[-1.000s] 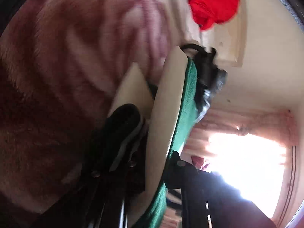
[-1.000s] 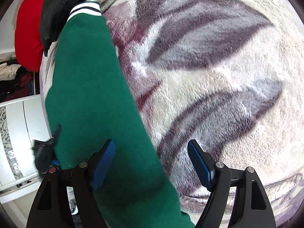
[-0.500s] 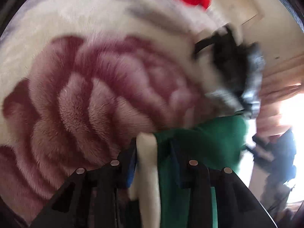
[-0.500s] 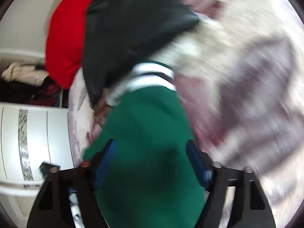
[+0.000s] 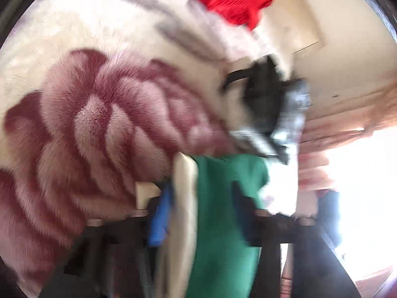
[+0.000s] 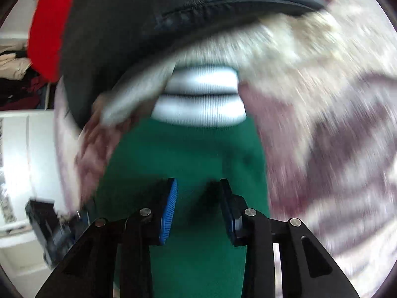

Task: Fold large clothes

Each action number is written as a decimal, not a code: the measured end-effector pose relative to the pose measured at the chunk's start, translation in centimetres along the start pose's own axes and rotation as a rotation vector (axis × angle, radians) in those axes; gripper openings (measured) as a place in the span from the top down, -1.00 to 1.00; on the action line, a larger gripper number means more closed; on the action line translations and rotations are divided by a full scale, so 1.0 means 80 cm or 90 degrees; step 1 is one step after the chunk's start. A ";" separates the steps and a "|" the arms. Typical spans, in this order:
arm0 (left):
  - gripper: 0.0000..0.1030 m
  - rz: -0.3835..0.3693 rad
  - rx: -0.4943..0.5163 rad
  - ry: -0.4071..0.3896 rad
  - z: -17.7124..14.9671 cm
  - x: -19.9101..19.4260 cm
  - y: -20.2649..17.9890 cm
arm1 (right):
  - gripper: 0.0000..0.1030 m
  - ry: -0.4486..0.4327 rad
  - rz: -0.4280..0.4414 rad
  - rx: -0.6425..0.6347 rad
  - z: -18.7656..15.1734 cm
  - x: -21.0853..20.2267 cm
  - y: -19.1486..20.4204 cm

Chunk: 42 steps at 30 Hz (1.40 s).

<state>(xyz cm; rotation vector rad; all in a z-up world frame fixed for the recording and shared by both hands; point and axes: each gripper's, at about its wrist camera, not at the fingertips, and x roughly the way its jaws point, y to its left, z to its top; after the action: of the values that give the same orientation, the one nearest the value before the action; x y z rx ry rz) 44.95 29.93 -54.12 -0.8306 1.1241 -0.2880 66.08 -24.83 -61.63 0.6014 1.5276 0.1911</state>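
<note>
Green garment [image 6: 183, 154] blurred; left gripper [image 5: 198, 213] pinches it, fingertips hidden.

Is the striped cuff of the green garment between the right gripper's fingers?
No: the striped cuff lies well ahead of the right gripper, over plain green cloth.

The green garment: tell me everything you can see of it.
The green garment looks like soft knit with a cream inner side. One end has a ribbed white cuff with a thin dark stripe. That stretch lies on the plush blanket, its cuff near the black jacket. The right gripper is above it, jaws narrowly apart, contact unclear. The left gripper has green and cream layers between its fingers. Both views are blurred.
</note>
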 end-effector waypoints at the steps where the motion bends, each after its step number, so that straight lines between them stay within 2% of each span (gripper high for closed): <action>1: -0.46 -0.045 -0.005 -0.009 -0.014 -0.023 -0.006 | -0.05 0.004 0.005 -0.014 -0.026 -0.016 -0.002; 2: -0.50 -0.074 -0.011 -0.009 -0.026 -0.037 -0.011 | -0.16 0.010 0.003 -0.029 -0.055 -0.031 -0.004; 3: -0.50 -0.091 -0.020 -0.006 -0.040 -0.053 -0.015 | -0.18 0.014 -0.003 -0.035 -0.077 -0.041 -0.009; 6: -0.50 -0.093 -0.031 0.015 -0.098 -0.093 -0.023 | -0.18 0.031 -0.018 -0.008 -0.168 -0.069 -0.035; 8: -0.50 -0.065 -0.016 0.023 -0.133 -0.112 -0.026 | -0.18 0.054 -0.001 0.028 -0.223 -0.064 -0.050; 10: -0.50 -0.006 0.002 0.045 -0.166 -0.116 -0.022 | -0.18 0.079 0.046 0.058 -0.265 -0.044 -0.062; 12: -0.50 0.043 0.014 0.069 -0.196 -0.101 -0.010 | -0.16 0.093 0.078 0.086 -0.285 -0.016 -0.077; 13: -0.50 0.080 0.021 0.083 -0.213 -0.092 0.000 | -0.16 0.109 0.057 0.089 -0.296 0.013 -0.085; 14: -0.50 0.118 0.030 0.100 -0.228 -0.082 0.010 | -0.14 0.124 -0.024 0.083 -0.305 0.044 -0.099; 15: -0.50 0.150 0.036 0.119 -0.244 -0.078 0.022 | -0.15 0.124 -0.067 0.093 -0.315 0.064 -0.113; 16: -0.50 0.186 0.031 0.141 -0.260 -0.075 0.036 | -0.19 0.131 -0.075 0.117 -0.322 0.072 -0.124; 17: -0.49 0.198 0.011 0.155 -0.274 -0.081 0.044 | -0.25 0.127 -0.066 0.140 -0.328 0.069 -0.128; 20: -0.49 0.165 -0.022 0.142 -0.313 -0.120 0.051 | -0.25 0.094 -0.090 0.103 -0.345 0.030 -0.111; 23: -0.50 0.170 -0.012 0.147 -0.357 -0.146 0.050 | -0.30 0.076 -0.011 0.113 -0.378 -0.009 -0.124; 25: -0.50 0.173 -0.021 0.170 -0.386 -0.143 0.057 | -0.30 0.106 0.040 0.137 -0.406 -0.008 -0.141; 28: -0.49 0.182 -0.035 0.201 -0.424 -0.131 0.071 | -0.30 0.161 0.064 0.154 -0.457 0.017 -0.162; 29: -0.29 0.185 -0.026 0.199 -0.435 -0.129 0.071 | -0.30 0.183 0.069 0.152 -0.473 0.032 -0.166; 30: 0.48 0.183 -0.016 0.186 -0.443 -0.132 0.067 | -0.30 0.207 0.071 0.156 -0.490 0.049 -0.170; 32: 0.73 0.176 -0.022 0.165 -0.444 -0.143 0.061 | -0.29 0.235 0.091 0.175 -0.520 0.075 -0.172; 33: 0.85 0.146 -0.042 0.144 -0.441 -0.157 0.058 | 0.08 0.219 0.090 0.179 -0.529 0.077 -0.172; 35: 0.90 0.090 -0.072 0.100 -0.436 -0.188 0.054 | 0.70 0.172 0.098 0.173 -0.541 0.062 -0.159; 37: 0.90 0.058 -0.094 0.067 -0.431 -0.213 0.052 | 0.80 0.151 0.109 0.168 -0.549 0.043 -0.145; 38: 0.89 0.065 -0.094 0.069 -0.428 -0.218 0.056 | 0.83 0.145 0.131 0.179 -0.554 0.033 -0.139; 40: 0.88 0.132 -0.065 0.096 -0.426 -0.206 0.072 | 0.84 0.149 0.157 0.190 -0.561 0.029 -0.130; 41: 0.87 0.133 -0.072 0.116 -0.428 -0.193 0.081 | 0.84 0.161 0.145 0.175 -0.563 0.036 -0.125; 42: 0.84 0.117 -0.115 0.139 -0.429 -0.179 0.101 | 0.82 0.169 0.103 0.140 -0.563 0.046 -0.120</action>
<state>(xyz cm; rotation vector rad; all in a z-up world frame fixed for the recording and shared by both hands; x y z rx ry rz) 6.93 28.79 -56.25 -0.8618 1.4370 -0.1268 20.39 -19.98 -66.42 0.9031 1.7704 0.2354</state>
